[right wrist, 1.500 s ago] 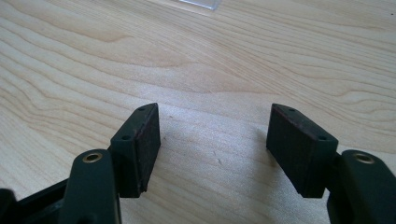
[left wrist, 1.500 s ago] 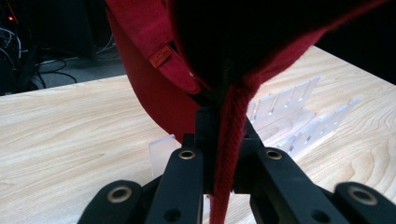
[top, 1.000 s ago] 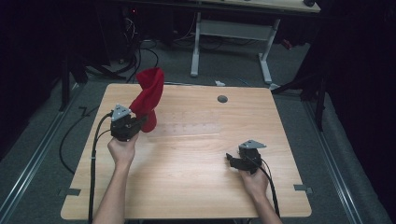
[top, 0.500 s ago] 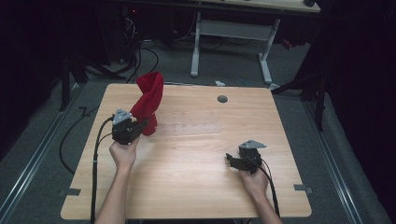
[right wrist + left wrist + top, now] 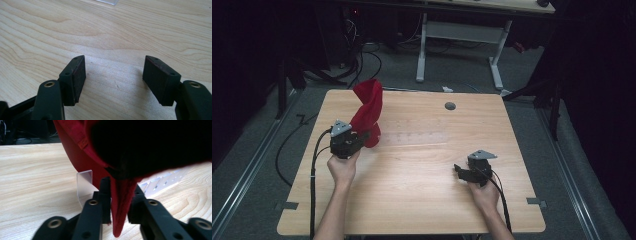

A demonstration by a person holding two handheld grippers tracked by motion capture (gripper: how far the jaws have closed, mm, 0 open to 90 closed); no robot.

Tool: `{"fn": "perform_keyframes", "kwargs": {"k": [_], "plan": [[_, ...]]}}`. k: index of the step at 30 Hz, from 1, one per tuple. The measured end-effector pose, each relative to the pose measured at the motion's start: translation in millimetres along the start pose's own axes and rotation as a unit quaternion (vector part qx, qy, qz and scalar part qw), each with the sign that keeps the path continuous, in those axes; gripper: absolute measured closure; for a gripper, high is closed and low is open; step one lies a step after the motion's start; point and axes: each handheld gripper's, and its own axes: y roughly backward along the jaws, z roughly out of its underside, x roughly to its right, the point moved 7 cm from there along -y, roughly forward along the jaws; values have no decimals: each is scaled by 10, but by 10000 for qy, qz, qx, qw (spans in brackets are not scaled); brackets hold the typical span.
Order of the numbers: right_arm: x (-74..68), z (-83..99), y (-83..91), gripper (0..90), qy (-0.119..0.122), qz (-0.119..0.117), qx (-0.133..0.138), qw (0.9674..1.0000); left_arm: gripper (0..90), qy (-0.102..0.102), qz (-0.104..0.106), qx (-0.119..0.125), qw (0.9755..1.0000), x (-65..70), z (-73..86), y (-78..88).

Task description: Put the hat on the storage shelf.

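- Left tongs [image 5: 368, 135] are gripping a fold of the red cloth [image 5: 368, 111], jaws pressed onto it from both sides; in the left gripper view the left tongs [image 5: 119, 203] are pinching a hanging edge of the red cloth [image 5: 75, 147] between the two black jaws.
- Rising from those jaws, the cloth is standing up in a twisted column, its top reaching toward the far left edge of the bench [image 5: 422, 200].
- Just beyond the left tongs, a clear plastic strip [image 5: 84, 183] is standing on the bench [image 5: 32, 175] beside the cloth; more clear, ridged plastic is lying to the right of the jaws, though what it is cannot be told.
- In the high view a faint clear plastic strip [image 5: 419, 136] is lying on the wood just to the right of the left tongs.
- Right tongs [image 5: 459, 169] are sitting low over the near right part of the bench, well apart from the cloth, held by the right hand [image 5: 484, 192].
- Seen in the right gripper view, the right tongs [image 5: 115, 77] are standing wide apart with only bare wood of the bench [image 5: 120, 37] between the jaws.
- Left hand [image 5: 343, 167] is holding the left tongs from below, a black cable [image 5: 312, 180] trailing off it down the near left side.
- A small dark round hole [image 5: 450, 106] is showing in the bench far beyond the right tongs.
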Motion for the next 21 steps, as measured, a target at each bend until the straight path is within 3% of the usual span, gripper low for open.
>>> {"fn": "perform_keyframes", "kwargs": {"k": [10, 21], "plan": [[-3, 1, 1, 353, -20, 1, -6, 10000, 514, -99, -74, -4, 9999, 32, -10, 49], [-3, 1, 1, 353, -20, 1, -6, 10000, 393, -200, -97, -35, 9997, 77, -8, 144]]}}
